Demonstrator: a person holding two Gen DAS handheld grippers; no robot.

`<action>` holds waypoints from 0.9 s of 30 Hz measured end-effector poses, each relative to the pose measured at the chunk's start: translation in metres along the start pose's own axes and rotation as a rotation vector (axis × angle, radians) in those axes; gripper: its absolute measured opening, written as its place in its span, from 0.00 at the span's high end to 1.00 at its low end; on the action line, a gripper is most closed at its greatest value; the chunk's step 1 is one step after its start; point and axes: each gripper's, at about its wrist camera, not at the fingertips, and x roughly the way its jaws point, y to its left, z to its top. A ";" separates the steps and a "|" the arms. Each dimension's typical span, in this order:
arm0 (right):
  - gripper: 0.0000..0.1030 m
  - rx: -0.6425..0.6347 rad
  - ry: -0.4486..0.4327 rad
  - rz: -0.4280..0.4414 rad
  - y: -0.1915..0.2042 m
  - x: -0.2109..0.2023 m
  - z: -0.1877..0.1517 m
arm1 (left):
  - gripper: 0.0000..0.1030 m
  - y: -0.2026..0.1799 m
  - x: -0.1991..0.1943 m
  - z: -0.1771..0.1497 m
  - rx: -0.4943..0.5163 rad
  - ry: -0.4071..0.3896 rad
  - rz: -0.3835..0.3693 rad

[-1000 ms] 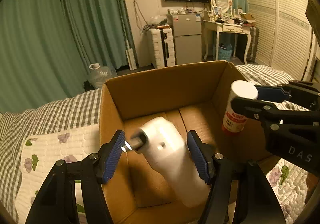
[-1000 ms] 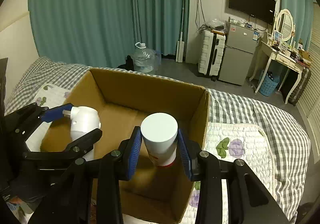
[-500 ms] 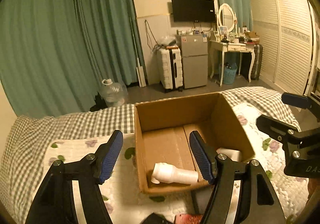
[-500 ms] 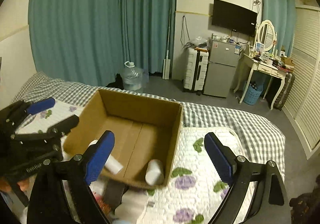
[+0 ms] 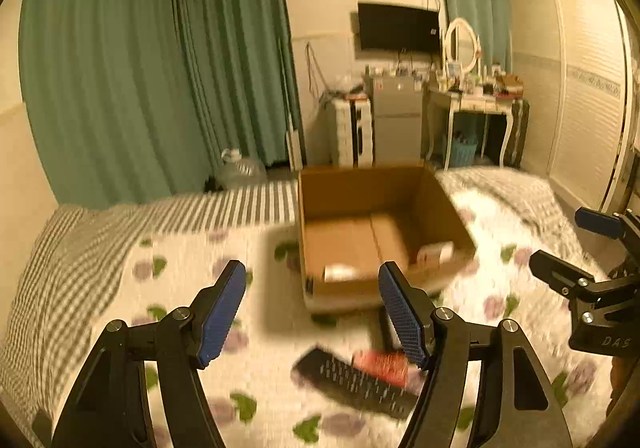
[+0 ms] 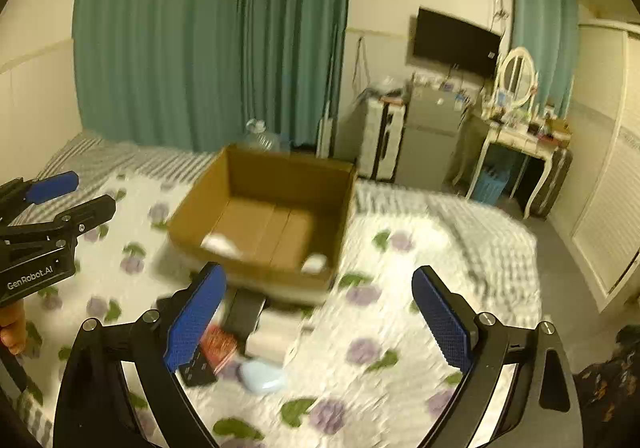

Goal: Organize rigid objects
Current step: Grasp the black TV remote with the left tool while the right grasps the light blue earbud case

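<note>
An open cardboard box (image 5: 448, 207) (image 6: 200, 203) sits on the flowered bed. Inside lie a white appliance (image 5: 340, 272) (image 6: 218, 244) and a white bottle (image 5: 434, 251) (image 6: 315, 263). My left gripper (image 5: 312, 312) is open and empty, held back from the box above a black remote (image 5: 352, 380) and a red packet (image 5: 382, 364). My right gripper (image 6: 316, 320) is open and empty, above a white box (image 6: 272, 336), a black item (image 6: 244, 312) and a pale blue case (image 6: 262, 376). The red packet (image 6: 218, 344) also shows there.
The flowered quilt (image 6: 420, 288) spreads right of the box, with a checked blanket (image 5: 80, 224) behind. Beyond the bed stand a water jug (image 5: 240, 171), a suitcase (image 5: 350, 131), a small fridge (image 5: 394, 119) and a dressing table (image 6: 516, 151).
Both grippers let go of the white appliance and the bottle, which now lie in the box. Both have pulled back and up from the box, bringing loose items on the bed into view.
</note>
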 end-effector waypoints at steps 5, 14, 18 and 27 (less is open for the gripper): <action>0.08 0.002 0.151 0.037 0.011 0.055 -0.045 | 0.33 -0.003 0.040 -0.049 -0.027 0.132 0.014; 0.18 -0.034 0.362 0.123 0.025 0.119 -0.088 | 0.68 -0.006 0.094 -0.099 -0.049 0.310 -0.043; 0.35 -0.058 0.438 0.163 0.034 0.138 -0.098 | 0.66 -0.011 0.103 -0.107 -0.050 0.348 -0.082; 0.47 -0.074 0.322 0.115 0.026 0.104 -0.088 | 0.43 -0.030 0.107 -0.108 -0.047 0.411 -0.125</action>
